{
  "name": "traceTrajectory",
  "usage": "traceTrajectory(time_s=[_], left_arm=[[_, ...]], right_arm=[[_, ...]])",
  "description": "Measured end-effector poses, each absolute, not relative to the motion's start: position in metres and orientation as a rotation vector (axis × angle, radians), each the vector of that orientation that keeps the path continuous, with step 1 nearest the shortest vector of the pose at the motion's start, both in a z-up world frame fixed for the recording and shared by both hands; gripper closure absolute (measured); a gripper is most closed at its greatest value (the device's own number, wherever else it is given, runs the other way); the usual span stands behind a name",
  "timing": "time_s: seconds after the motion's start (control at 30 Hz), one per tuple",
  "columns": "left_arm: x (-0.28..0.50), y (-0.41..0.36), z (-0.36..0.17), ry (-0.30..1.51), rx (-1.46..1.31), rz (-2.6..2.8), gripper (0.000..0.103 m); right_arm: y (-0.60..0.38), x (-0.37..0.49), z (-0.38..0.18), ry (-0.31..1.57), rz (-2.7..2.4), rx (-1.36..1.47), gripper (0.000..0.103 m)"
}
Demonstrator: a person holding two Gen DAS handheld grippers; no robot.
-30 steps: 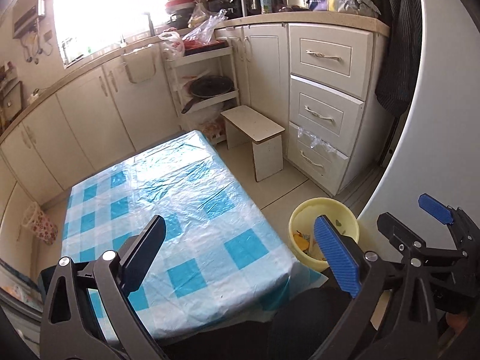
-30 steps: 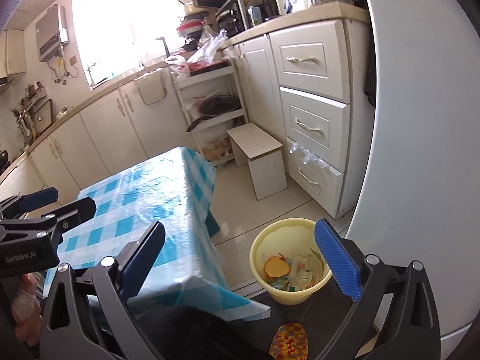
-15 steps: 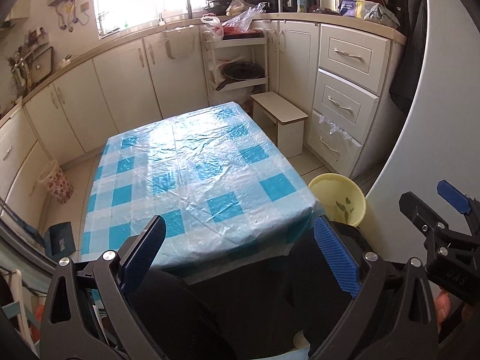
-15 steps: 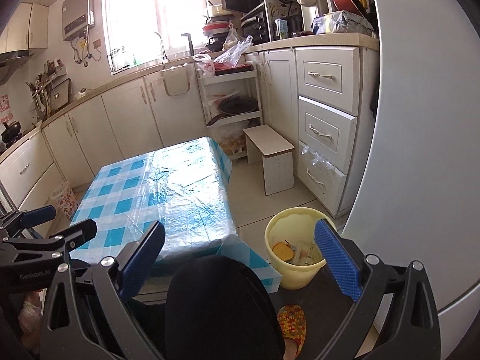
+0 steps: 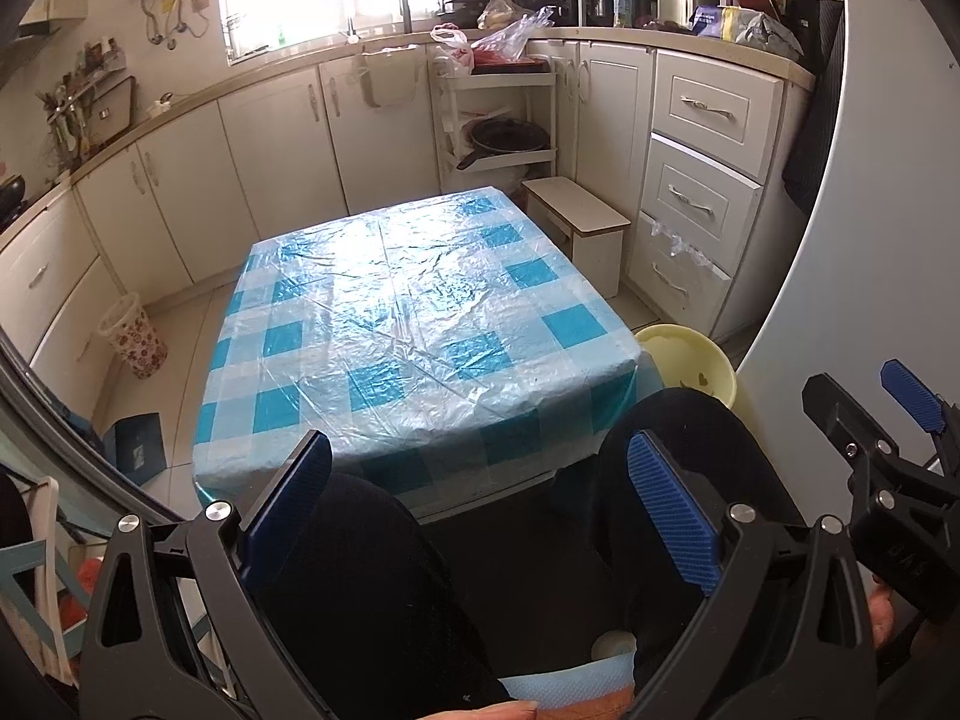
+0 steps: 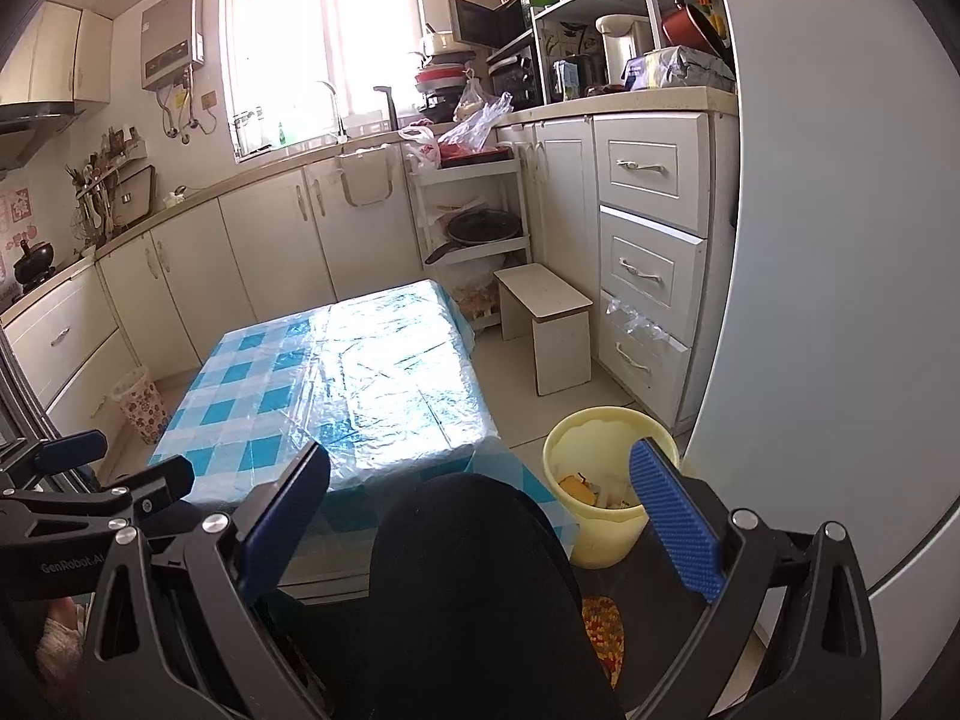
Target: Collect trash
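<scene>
Knees in dark trousers (image 5: 372, 570) fill the foreground in both views as I sit at the low surface (image 5: 414, 324), its blue-checked cloth under clear plastic bare on top. My left claw (image 5: 480, 516) has its jaws spread wide with nothing between them; my right claw (image 6: 480, 516) is just as wide and just as empty. Each view catches the other claw at its edge. The yellow bin (image 6: 606, 480) stands on the floor just beside the surface's right corner, near the drawers (image 6: 651, 276). Only the right view looks down into it, showing an orange scrap and some paper bits at the bottom; the left view shows only its rim and inner wall (image 5: 690, 360) past my knee. The left view alone shows a floral basket (image 5: 132, 336) well apart on the far left, clear of the surface.
</scene>
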State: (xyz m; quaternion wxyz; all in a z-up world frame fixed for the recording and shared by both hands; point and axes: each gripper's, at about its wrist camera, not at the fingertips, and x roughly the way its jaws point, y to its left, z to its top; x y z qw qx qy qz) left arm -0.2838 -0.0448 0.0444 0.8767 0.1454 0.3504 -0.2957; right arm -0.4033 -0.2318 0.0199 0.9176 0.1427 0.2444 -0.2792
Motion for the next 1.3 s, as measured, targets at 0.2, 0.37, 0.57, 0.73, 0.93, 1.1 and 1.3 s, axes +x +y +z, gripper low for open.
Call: traceTrajectory(time_s=[0.2, 0.37, 0.57, 0.73, 0.93, 1.1, 1.3], left_arm=[[-0.291, -0.034, 0.047, 0.731, 0.291, -0.609, 0.008], [-0.295, -0.029, 0.049, 0.723, 0.284, -0.600, 0.008], [-0.298, -0.026, 0.052, 0.714, 0.286, -0.585, 0.008], [-0.298, -0.025, 0.053, 0.712, 0.294, -0.572, 0.008], [-0.300, -0.024, 0.053, 0.706, 0.295, -0.563, 0.008], [-0.300, -0.021, 0.054, 0.705, 0.292, -0.556, 0.008], [-0.299, -0.020, 0.054, 0.703, 0.291, -0.548, 0.008]], right_arm=[[-0.215, -0.404, 0.023, 0.494, -0.555, 0.246, 0.007], [-0.206, -0.406, 0.023, 0.481, -0.547, 0.223, 0.007], [-0.204, -0.407, 0.024, 0.476, -0.544, 0.229, 0.007], [-0.201, -0.406, 0.024, 0.477, -0.543, 0.230, 0.007], [-0.202, -0.406, 0.024, 0.476, -0.542, 0.230, 0.007], [-0.201, -0.406, 0.024, 0.475, -0.543, 0.231, 0.007], [-0.199, -0.405, 0.024, 0.475, -0.541, 0.232, 0.007]])
